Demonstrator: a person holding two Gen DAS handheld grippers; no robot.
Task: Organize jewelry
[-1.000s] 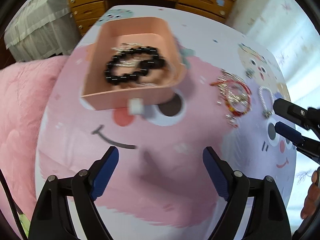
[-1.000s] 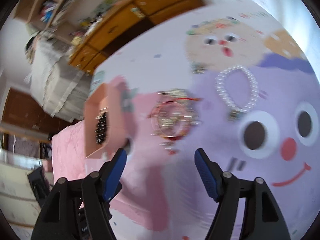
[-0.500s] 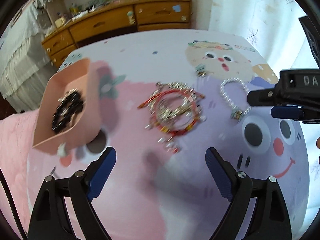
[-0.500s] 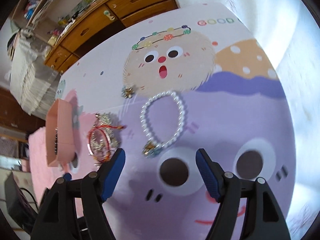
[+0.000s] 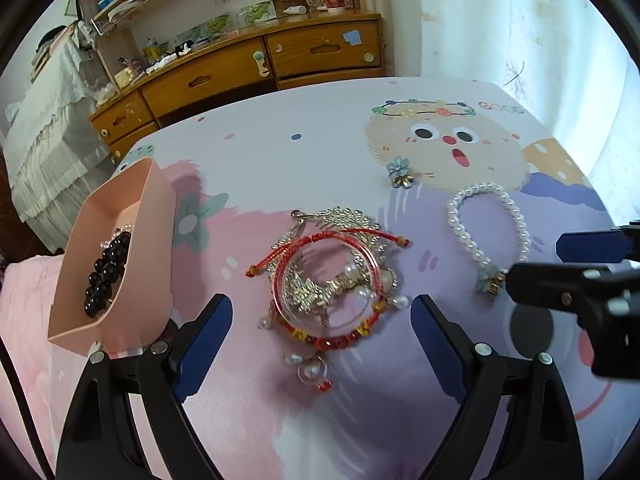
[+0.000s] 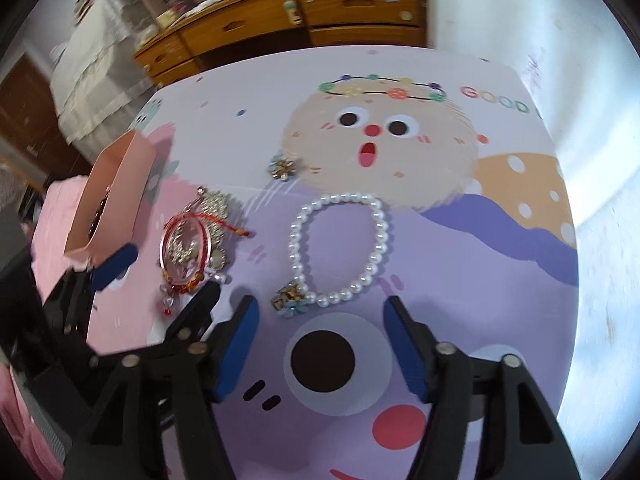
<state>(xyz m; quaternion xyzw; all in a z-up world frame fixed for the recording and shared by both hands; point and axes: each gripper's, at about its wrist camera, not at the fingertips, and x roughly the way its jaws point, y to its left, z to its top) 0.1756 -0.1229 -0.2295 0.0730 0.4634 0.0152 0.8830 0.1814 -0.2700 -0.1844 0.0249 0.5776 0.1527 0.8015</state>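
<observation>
A pink box [image 5: 116, 256] at the left holds a black bead bracelet [image 5: 106, 272]. A tangle of red and silver bracelets [image 5: 332, 276] lies mid-table, straight ahead of my left gripper [image 5: 322, 312], which hangs open over it with nothing held. A pearl bracelet [image 5: 454, 216] lies to the right, with a small blue flower piece [image 5: 400, 172] behind it. My right gripper [image 6: 322, 312] hovers at the charm end of the pearl bracelet [image 6: 295, 248]. Its jaws are closing and the pads touch nothing. The right gripper [image 5: 536, 264] also shows at the left wrist view's right edge.
The table [image 5: 320, 152] wears a cartoon-print cloth. A wooden dresser [image 5: 280, 64] stands behind it, and a pink blanket [image 5: 24, 320] lies off the left edge. In the right wrist view, the left gripper [image 6: 160, 280] sits close beside mine, near the pink box [image 6: 116, 196].
My left gripper swung away from the pink box to the red and silver tangle. My right gripper shifted from that tangle to the pearl bracelet, and its jaws narrowed.
</observation>
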